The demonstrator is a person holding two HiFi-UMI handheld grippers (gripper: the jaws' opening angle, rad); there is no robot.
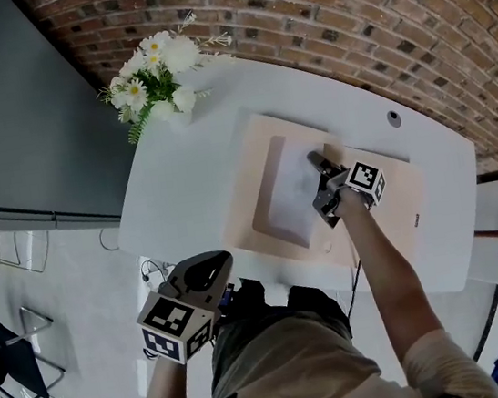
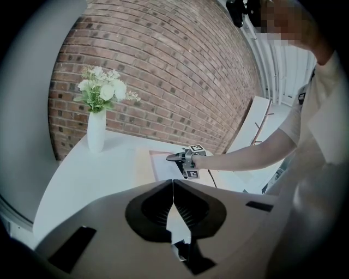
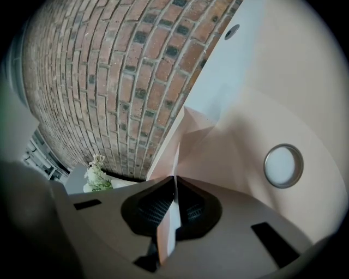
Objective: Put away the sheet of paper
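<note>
The sheet of paper (image 1: 287,193) lay flat on the left half of an opened pale pink folder (image 1: 389,211), roughly mid-surface. Its long axis ran away from the person, parallel with the folder's fold. The right gripper (image 1: 320,167) sat just beside the sheet's right edge, over the fold, and was by far the nearer of the two. Its jaws were closed on a thin pale pink leaf standing on edge between them. This appeared to be a flap or cover of the folder rather than the sheet itself.

The left gripper (image 1: 210,265) was held back by the person's body, off the near edge of the white surface (image 1: 183,184) and well apart from the folder, with its jaws pressed together on nothing.

The coming move probably turned on swinging the held leaf leftward over the sheet. That side offered open room. The surface beyond the folder's left edge was bare, and the vase of flowers (image 1: 154,78) stood at the far left corner, well clear.
</note>
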